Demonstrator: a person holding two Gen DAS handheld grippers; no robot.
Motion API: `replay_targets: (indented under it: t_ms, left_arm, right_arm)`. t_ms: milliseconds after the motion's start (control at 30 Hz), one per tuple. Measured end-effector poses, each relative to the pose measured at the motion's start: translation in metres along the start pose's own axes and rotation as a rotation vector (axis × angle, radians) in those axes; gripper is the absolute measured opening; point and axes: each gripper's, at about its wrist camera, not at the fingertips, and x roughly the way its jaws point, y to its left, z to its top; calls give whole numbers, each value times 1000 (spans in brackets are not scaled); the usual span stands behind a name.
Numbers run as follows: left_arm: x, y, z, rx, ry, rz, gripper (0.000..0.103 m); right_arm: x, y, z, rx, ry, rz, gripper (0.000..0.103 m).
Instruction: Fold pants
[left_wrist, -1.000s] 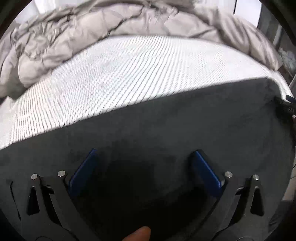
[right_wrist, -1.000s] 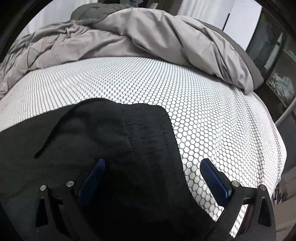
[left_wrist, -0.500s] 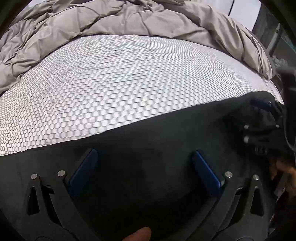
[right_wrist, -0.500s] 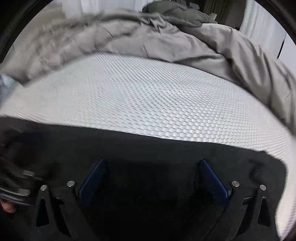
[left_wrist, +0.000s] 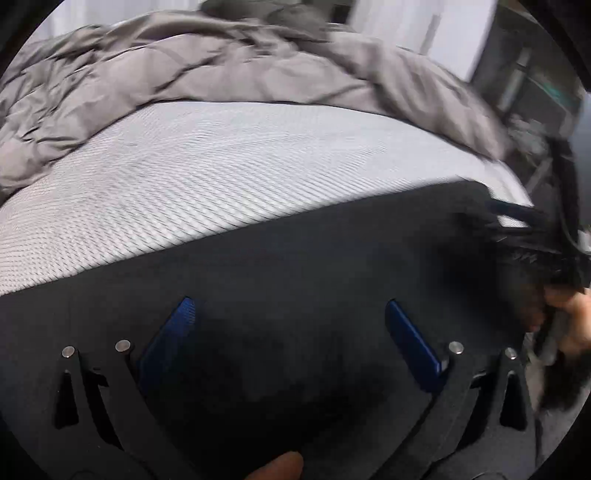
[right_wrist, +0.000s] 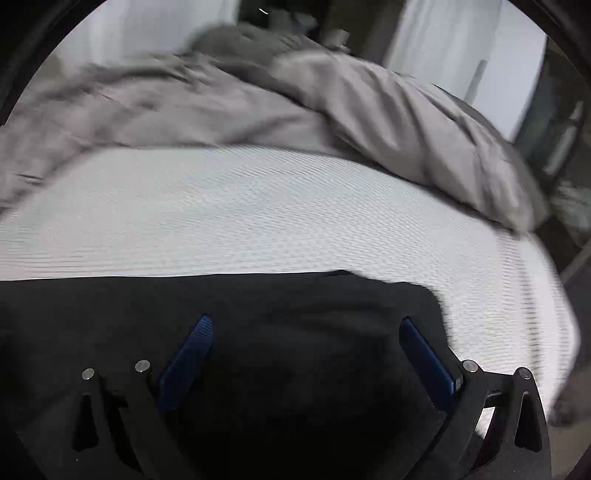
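The black pants lie flat on a white honeycomb-patterned mattress, and fill the lower half of both views; in the right wrist view the pants end in a corner at the right. My left gripper is open, its blue pads spread just above the black cloth. My right gripper is open too, over the pants near their right edge. The right gripper also shows blurred in the left wrist view, at the pants' right end with a hand behind it.
A crumpled grey duvet is heaped along the far side of the mattress, also in the right wrist view. The bed's right edge drops to dark furniture. A fingertip shows at the bottom.
Both views have swung and are blurred by motion. The right gripper has moved from the pants' waistband corner along their far edge. Both grippers stayed open.
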Motion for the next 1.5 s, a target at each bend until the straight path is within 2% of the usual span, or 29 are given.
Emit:
replay_targets:
  t_ms: [33,100,133,167,200,267,300,333,400,433,533,567,633,700,767,800,833,900,967,1033,1100,1133,1200,1267,1333,1400,1433,1500]
  left_arm:
    - [2,-9,-10,22,33,-24,102]
    - [14,-19,-27,58,119,-16,102]
    - [22,-20,-36,87,155,34,102]
    - [22,-20,-41,114,157,71,102]
    - [18,-18,-45,121,147,72,102]
    - [7,-4,-51,93,143,73,102]
    - [0,8,-57,77,137,98,102]
    - [-4,18,-62,67,135,126,102]
    - [-12,37,-69,31,123,138,102]
    - [-17,42,-70,14,111,144,102]
    - [-32,41,-74,7,73,176,102]
    - [-38,34,-76,15,63,170,102]
    - [-53,9,-82,37,10,101,102]
    - [-55,-12,-92,49,-9,29,102]
    - [-44,-38,-104,101,48,-34,102]
    - [-34,-50,-113,167,87,-17,102]
    - [-31,-54,-118,221,86,25,103]
    - [-36,-50,-126,245,63,21,103]
    - [-42,-38,-127,204,67,6,103]
    - [-45,-25,-128,174,67,12,103]
    - [-47,-20,-129,157,70,15,103]
    - [-44,-14,-122,155,73,17,103]
    - [-44,-20,-120,151,72,31,102]
    - [-49,-22,-110,145,36,-9,102]
    - [-50,-38,-103,155,7,-51,102]
    - [-41,-57,-100,173,18,-69,102]
    - [-32,-66,-99,194,43,-74,102]
    - [-16,-77,-100,236,75,-43,103]
  right_arm:
    - [-2,14,-8,-30,13,102,102]
    - [-1,36,-22,-99,48,205,102]
    - [4,46,-30,-154,76,198,102]
    - [9,53,-39,-231,94,131,102]
    - [11,50,-43,-266,89,80,102]
    - [13,22,-44,-225,98,21,102]
    - [13,-6,-44,-151,108,-7,102]
    - [11,-33,-46,-93,103,-6,96]
    - [7,-64,-52,-35,101,93,87]
    - [4,-64,-54,-64,86,79,80]
    - [-10,-37,-63,-182,61,-38,83]
    - [-16,-33,-63,-192,53,-34,87]
    - [-33,-18,-62,-181,25,60,90]
    - [-42,2,-67,-187,19,138,95]
    - [-45,35,-77,-252,30,212,95]
    - [-46,48,-83,-280,36,240,95]
    - [-45,56,-88,-309,45,259,95]
    - [-45,65,-102,-377,44,224,95]
    - [-48,45,-107,-362,48,207,95]
    - [-49,6,-110,-300,43,112,96]
    - [-52,-36,-118,-234,31,-76,96]
    - [-50,-55,-120,-194,34,-132,98]
    - [-49,-87,-120,-90,47,-159,98]
    - [-54,-97,-113,-34,38,-140,98]
    - [-69,-88,-107,-38,-17,-102,98]
    - [-75,-70,-98,-50,-51,15,98]
    - [-75,-57,-96,-73,-48,89,98]
    - [-64,-29,-97,-165,-11,171,98]
